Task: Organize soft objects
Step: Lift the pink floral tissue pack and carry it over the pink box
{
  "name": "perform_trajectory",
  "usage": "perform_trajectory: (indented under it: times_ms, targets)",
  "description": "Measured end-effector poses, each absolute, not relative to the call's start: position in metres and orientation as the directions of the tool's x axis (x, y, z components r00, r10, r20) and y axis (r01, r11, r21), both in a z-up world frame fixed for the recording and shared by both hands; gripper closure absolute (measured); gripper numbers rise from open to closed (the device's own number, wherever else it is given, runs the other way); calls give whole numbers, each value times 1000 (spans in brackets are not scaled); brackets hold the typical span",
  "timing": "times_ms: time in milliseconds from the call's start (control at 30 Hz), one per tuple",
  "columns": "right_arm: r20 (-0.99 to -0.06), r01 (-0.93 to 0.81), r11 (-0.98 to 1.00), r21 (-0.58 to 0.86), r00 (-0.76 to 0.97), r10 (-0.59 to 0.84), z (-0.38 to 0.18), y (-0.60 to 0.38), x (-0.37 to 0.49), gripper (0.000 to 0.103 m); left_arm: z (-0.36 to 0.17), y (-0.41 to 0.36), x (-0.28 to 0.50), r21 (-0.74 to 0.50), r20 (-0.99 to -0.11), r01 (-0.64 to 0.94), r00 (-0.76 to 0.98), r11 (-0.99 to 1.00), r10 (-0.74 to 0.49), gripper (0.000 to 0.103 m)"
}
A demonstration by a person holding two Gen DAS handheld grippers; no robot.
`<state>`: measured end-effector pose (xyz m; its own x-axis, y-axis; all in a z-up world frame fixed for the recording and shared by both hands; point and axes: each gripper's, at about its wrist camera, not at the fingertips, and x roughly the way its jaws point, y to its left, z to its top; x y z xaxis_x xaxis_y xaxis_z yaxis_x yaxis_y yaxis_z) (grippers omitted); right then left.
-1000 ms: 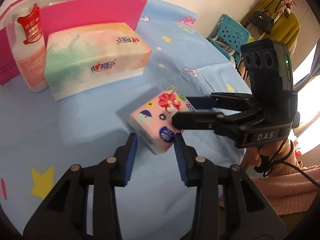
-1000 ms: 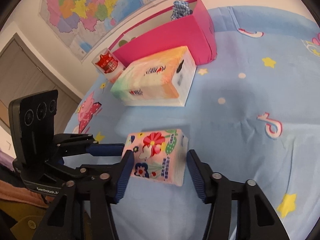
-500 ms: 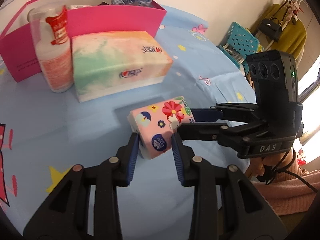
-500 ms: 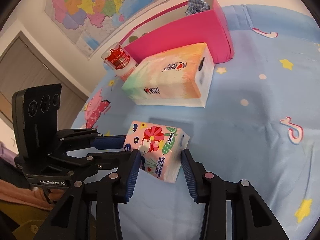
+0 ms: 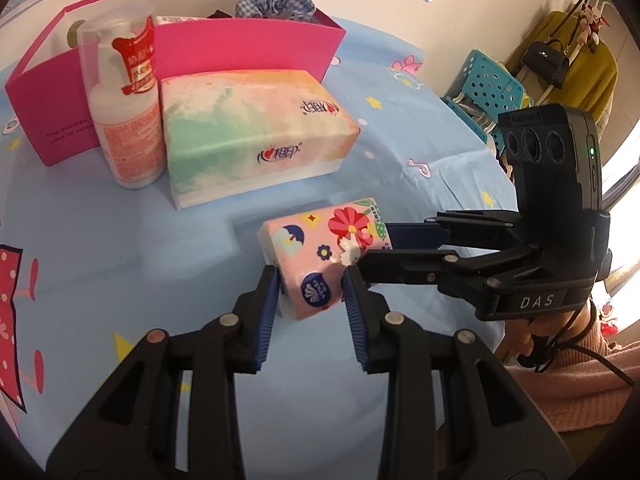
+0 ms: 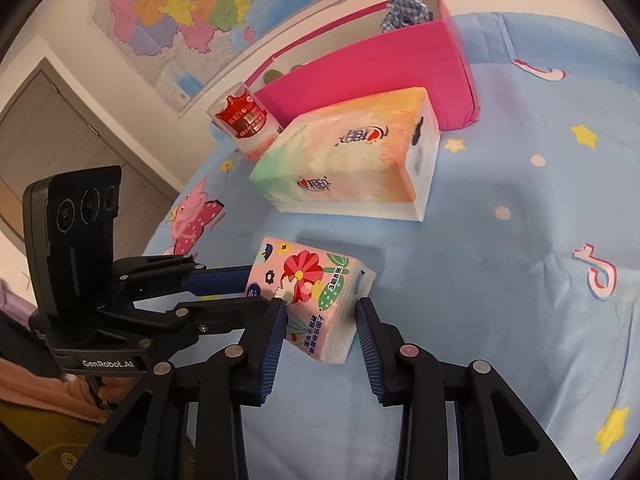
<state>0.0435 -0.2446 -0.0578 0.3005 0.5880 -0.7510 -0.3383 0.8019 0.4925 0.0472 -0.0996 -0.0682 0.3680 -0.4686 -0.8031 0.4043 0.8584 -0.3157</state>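
Both my left tongs (image 5: 310, 292) and right tongs (image 6: 320, 320) pinch the tissue pack (image 5: 324, 256) before the pink box (image 5: 248, 52); uneven pulling could tear it.

Blue cartoon bedsheet (image 5: 100, 216) | big pastel tissue pack (image 5: 252, 128) lies on it | pink open box (image 5: 248, 52) behind | white pump bottle (image 5: 124, 108) beside pack

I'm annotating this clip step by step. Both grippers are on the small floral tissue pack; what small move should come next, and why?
Probably a short joint lift toward the pink box. The floral tissue pack sits pinched between the left gripper and the right gripper, tilted with one end already off the blue sheet. The large tissue pack lies between it and the box, so it needs height first.
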Motion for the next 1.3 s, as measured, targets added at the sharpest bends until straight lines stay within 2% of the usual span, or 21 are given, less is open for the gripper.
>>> perform_trajectory:
  times_ms: [767,1300]
  targets:
    - [-676,-464,781,417,416,608,5,-228,73,67,3,-82,67,-262,-717,420,518,869,-467,67]
    - [-640,-496,776,390,459,616,26,-227,102,67,25,-86,99,-200,-693,425,576,883,-434,67]
